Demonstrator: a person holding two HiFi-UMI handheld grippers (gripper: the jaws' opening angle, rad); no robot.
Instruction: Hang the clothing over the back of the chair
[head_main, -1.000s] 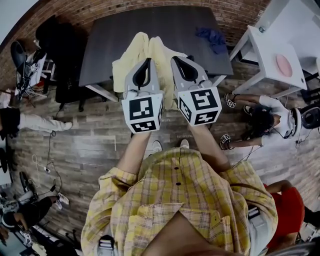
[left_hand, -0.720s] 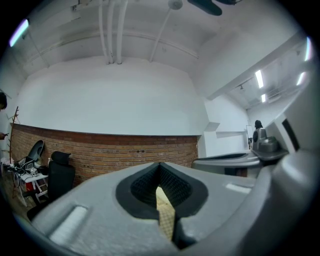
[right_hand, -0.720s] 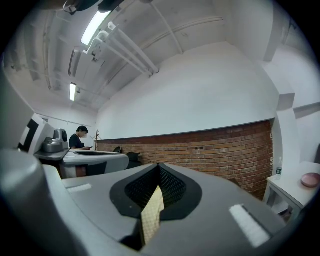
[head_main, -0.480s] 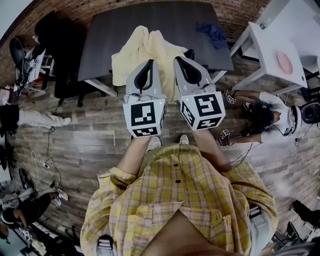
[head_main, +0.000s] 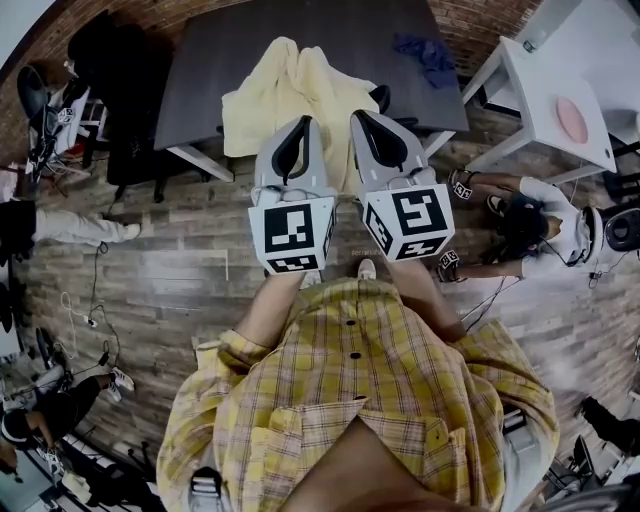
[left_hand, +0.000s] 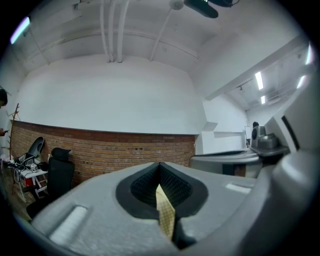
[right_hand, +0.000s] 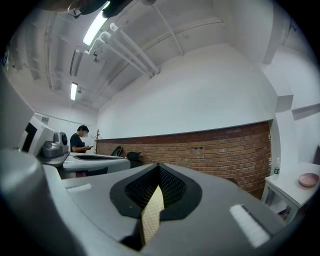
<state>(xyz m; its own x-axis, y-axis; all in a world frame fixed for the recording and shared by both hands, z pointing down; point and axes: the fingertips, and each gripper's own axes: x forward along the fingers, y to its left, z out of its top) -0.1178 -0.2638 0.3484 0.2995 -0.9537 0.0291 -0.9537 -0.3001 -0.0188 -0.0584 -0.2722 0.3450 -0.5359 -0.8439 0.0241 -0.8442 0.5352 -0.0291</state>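
Both grippers are held level and side by side, out in front of a plaid shirt. The left gripper is clamped tight on a thin fold of the yellow clothing. The right gripper is likewise closed, with a strip of the same yellow weave pinched between its jaws.

The clothing is carried at the jaw tips and is spread out beyond them. Its long axis runs away from the person, and two rounded lobes point toward the far side of the dark table. It is seen above the table's near edge. A dark chair back is glimpsed just at its right border; whether the two touch cannot be told.

A blue cloth is left on the table's far right corner. Grey-brown floor planks are laid below, and a brick wall is seen behind. A white side table with a pink dish is set to the right.
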